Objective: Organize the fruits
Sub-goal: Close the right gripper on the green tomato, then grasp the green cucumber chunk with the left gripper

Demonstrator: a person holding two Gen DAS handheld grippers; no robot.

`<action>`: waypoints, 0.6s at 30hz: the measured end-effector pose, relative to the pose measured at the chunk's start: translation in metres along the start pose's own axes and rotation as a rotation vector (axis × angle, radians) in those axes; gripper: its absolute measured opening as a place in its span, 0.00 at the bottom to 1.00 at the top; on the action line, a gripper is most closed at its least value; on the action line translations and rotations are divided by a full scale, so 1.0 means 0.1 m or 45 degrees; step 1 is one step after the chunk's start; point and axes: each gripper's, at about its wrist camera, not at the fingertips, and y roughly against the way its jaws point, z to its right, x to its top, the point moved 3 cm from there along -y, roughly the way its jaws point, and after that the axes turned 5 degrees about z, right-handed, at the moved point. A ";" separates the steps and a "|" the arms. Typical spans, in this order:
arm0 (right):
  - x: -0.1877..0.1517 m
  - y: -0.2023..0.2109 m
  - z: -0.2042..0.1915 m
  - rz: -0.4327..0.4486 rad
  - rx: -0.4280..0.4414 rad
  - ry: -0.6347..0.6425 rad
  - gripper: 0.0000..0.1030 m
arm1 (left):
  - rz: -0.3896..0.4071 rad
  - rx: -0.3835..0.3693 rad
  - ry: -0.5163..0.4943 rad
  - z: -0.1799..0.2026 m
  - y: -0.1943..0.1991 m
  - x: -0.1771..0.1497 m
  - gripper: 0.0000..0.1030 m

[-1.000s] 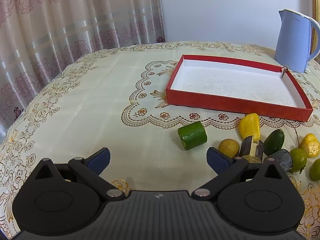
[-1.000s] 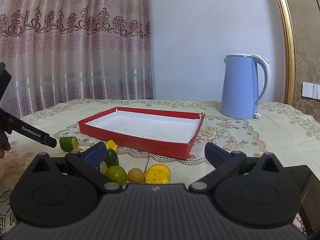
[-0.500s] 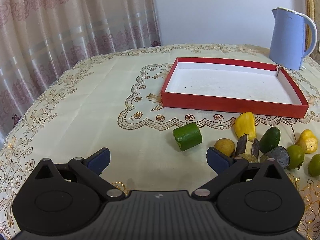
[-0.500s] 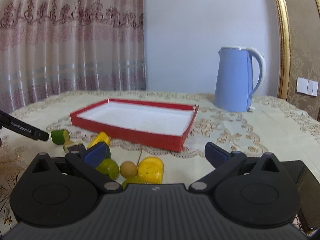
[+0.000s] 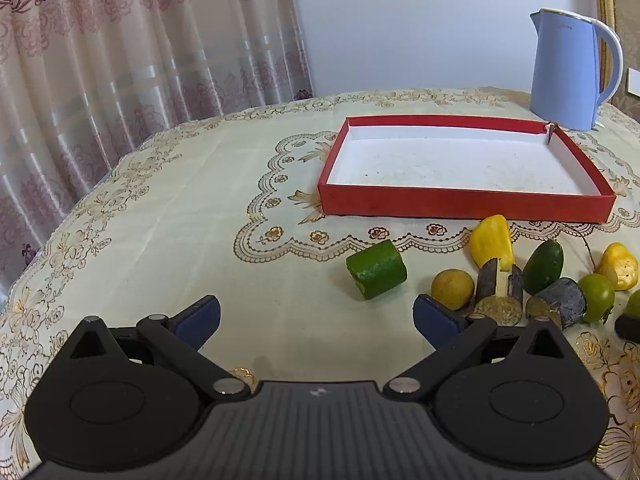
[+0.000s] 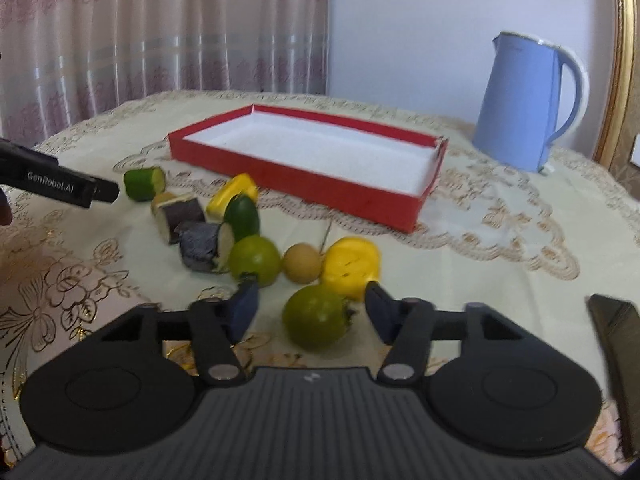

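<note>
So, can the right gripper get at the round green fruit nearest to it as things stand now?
Probably yes. The round green fruit already lies between the fingers of the right gripper, whose jaws are closing. The pads do not seem to press it yet, and nothing blocks them.

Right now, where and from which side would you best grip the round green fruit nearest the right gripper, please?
Grip the green fruit across its round middle, from the near side where the right gripper is closing around it; the stubby stem points right, so keep pads off it.
</note>
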 end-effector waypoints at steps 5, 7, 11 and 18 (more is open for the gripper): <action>0.00 -0.02 -0.01 0.003 -0.007 0.000 0.46 | 0.007 -0.018 0.006 -0.01 -0.02 0.01 1.00; -0.01 -0.03 0.00 -0.003 -0.019 -0.001 0.35 | 0.003 -0.024 -0.004 0.01 -0.04 0.00 1.00; -0.02 -0.03 0.00 0.003 -0.007 -0.007 0.34 | 0.014 -0.033 -0.025 0.05 -0.04 -0.02 1.00; -0.03 0.04 -0.01 0.038 0.028 -0.027 0.33 | 0.108 -0.086 -0.086 0.07 -0.09 0.00 1.00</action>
